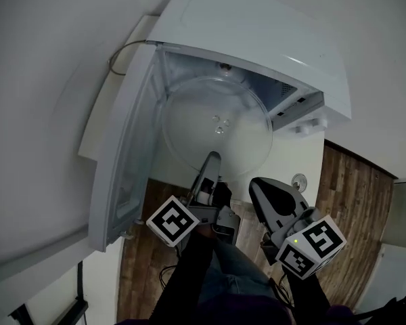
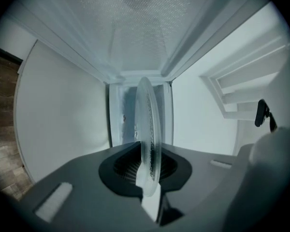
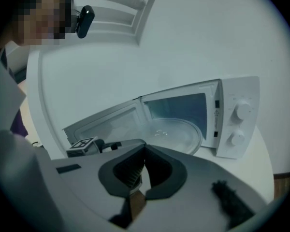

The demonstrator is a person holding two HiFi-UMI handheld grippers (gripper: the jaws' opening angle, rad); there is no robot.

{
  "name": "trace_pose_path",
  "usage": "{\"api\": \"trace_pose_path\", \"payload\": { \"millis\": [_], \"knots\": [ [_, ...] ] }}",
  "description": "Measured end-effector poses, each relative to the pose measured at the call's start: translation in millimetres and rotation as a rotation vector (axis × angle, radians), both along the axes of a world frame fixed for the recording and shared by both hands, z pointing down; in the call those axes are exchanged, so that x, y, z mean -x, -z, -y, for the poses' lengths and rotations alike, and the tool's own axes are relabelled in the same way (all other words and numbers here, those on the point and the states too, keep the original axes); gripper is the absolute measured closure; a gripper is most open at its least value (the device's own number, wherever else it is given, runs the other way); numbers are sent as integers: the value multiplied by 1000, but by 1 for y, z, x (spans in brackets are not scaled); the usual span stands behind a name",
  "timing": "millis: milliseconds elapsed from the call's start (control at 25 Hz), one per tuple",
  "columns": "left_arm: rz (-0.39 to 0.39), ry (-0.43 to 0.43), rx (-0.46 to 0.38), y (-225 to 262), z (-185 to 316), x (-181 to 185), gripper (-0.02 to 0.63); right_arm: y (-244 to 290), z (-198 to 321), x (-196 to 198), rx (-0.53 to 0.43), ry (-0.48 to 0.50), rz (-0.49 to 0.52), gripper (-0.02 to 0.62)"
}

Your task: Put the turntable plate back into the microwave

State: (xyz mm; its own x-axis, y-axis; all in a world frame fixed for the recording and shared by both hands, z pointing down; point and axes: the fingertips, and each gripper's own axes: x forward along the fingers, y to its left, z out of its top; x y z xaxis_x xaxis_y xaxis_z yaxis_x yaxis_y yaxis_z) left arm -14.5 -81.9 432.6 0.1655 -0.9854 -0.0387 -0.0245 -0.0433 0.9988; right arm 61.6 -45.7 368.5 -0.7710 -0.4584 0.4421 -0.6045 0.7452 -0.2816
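Note:
The clear glass turntable plate (image 1: 216,124) hangs at the mouth of the open white microwave (image 1: 257,32), its far half inside the cavity. My left gripper (image 1: 212,160) is shut on the plate's near rim. In the left gripper view the plate (image 2: 147,124) stands edge-on between the left gripper (image 2: 147,178) jaws. My right gripper (image 1: 260,188) hovers just right of it, shut and empty, clear of the plate. The right gripper view shows the right gripper (image 3: 144,163) with its jaws together, and beyond them the plate (image 3: 174,132) in front of the microwave (image 3: 237,120).
The microwave door (image 1: 125,168) swings wide open to the left. Two knobs (image 3: 239,124) sit on the control panel at the right. A cord (image 1: 125,49) runs behind the oven on the white table (image 1: 40,80). Wooden floor (image 1: 352,195) lies below.

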Motion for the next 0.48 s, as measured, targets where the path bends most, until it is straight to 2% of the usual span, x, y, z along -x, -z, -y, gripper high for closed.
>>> {"api": "trace_pose_path", "payload": {
  "millis": [240, 480],
  "knots": [
    [-14, 33, 12, -19, 21, 9, 566, -19, 9, 11, -15, 52, -33, 584],
    [-23, 64, -52, -20, 50, 17, 568, -37, 17, 9, -39, 87, -102, 584]
  ]
}}
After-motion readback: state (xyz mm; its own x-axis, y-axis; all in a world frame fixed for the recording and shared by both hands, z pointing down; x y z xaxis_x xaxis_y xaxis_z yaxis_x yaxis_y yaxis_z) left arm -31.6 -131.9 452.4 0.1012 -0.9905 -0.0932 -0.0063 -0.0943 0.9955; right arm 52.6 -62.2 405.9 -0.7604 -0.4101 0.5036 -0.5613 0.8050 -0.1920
